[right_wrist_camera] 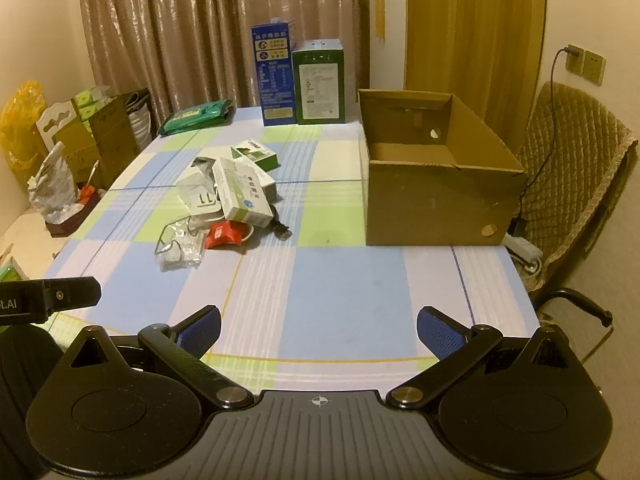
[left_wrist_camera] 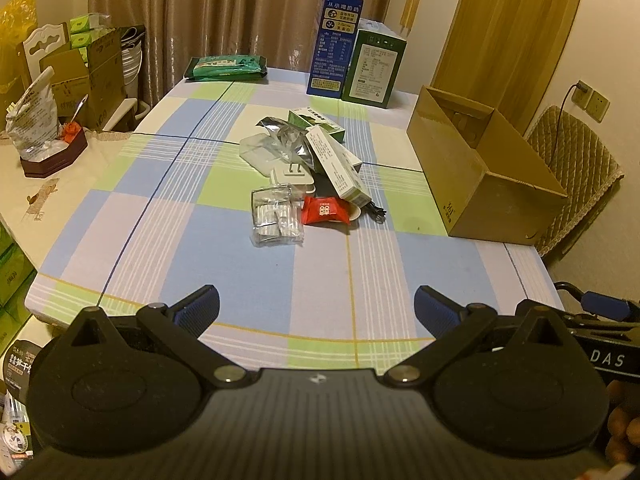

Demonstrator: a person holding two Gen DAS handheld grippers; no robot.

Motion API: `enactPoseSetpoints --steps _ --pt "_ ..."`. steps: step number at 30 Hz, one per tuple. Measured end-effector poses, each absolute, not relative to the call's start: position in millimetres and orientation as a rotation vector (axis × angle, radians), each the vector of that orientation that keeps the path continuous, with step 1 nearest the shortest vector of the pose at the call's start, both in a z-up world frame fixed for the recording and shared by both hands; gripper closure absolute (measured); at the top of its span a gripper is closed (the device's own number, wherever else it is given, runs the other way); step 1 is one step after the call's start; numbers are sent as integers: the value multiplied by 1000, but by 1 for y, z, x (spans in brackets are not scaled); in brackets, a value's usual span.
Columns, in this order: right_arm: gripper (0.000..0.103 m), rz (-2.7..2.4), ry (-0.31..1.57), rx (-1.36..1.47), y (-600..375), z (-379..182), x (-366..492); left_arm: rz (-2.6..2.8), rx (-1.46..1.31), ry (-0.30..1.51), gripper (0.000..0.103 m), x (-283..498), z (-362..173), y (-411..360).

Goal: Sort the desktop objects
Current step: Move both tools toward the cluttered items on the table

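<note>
Pile of small items sits mid-table on the checked tablecloth: red snack packet at the near edge, clear plastic bag of white pieces just left of it and touching the pile, long white box lying tilted across the top, small green-and-white box behind it, crumpled silver foil bag and a white plug adapter in the middle, black cord end poking out on the right. Open cardboard box stands to the right of the pile, well apart from it, nothing visible inside. At the far edge: tall blue carton and green carton upright side by side, flat green pack lying to their left. Padded chair behind the cardboard box. Left gripper and right gripper both hover over the near table edge, fingers spread wide, nothing between them, well short of the pile.
</note>
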State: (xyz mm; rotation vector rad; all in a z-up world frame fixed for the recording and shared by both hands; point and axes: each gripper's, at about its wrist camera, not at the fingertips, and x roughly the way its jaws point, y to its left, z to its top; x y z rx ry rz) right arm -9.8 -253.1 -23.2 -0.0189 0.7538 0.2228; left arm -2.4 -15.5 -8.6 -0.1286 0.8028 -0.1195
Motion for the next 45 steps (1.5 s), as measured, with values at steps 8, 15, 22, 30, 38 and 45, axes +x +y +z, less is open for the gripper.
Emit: enactPoseSetpoints --steps 8,15,22,30,38,45 --pt "2 224 757 -17 -254 -25 -10 -125 -143 805 1 -5 -9 -14" --pt "2 225 758 -17 -253 -25 -10 -122 -146 804 1 -5 -9 -12" --pt "2 229 756 -18 -253 -26 -11 -122 -148 803 1 -6 -9 -11" --pt "2 232 754 -17 -253 -28 -10 -129 -132 796 1 -4 -8 -9" --pt "2 276 725 -2 -247 -26 -1 -132 -136 778 1 9 -6 6" --pt "2 341 690 4 -237 -21 12 -141 -35 735 1 31 1 16"
